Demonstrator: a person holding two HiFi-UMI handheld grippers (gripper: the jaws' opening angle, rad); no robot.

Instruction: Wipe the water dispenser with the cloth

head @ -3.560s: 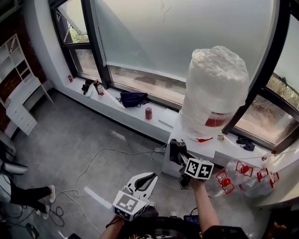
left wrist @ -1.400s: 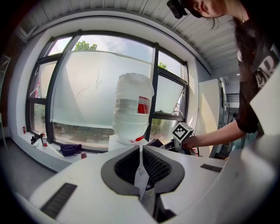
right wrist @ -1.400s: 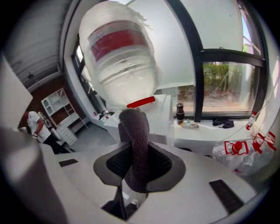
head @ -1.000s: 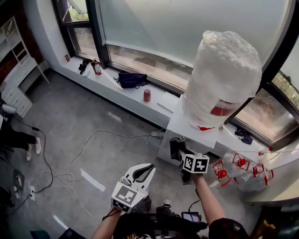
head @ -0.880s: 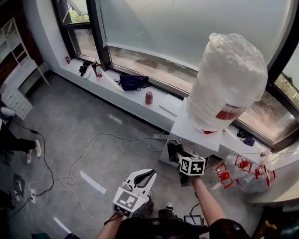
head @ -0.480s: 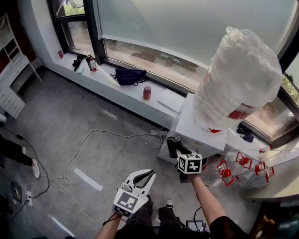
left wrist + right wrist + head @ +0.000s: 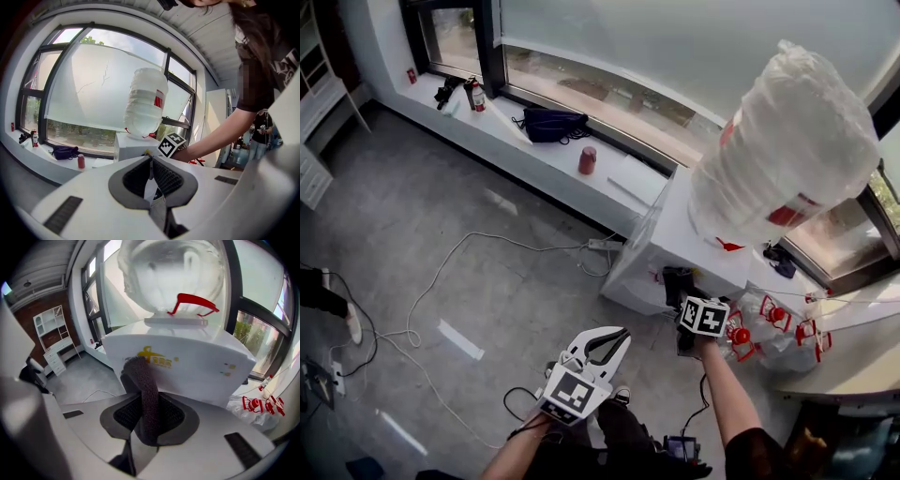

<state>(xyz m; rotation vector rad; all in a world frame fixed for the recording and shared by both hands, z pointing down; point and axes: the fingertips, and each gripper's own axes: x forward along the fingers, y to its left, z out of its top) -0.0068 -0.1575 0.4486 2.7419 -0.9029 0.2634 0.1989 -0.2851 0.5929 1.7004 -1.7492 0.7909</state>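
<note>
You are gripping the dark grey, coarse-textured cloth (image 7: 146, 394) in your right claw (image 7: 149, 420). It is standing upright, its top end meeting the front panel of the white water dispenser (image 7: 187, 366), which is carrying an inverted, plastic-wrapped bottle (image 7: 792, 141).

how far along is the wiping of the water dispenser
Done: the cloth is clamped in the right gripper. In hand: its end sits against the front panel of the water dispenser, near the logo. Left: the wiping itself; no wiped area is visible, so progress is unclear. The left gripper is shut, empty.
</note>
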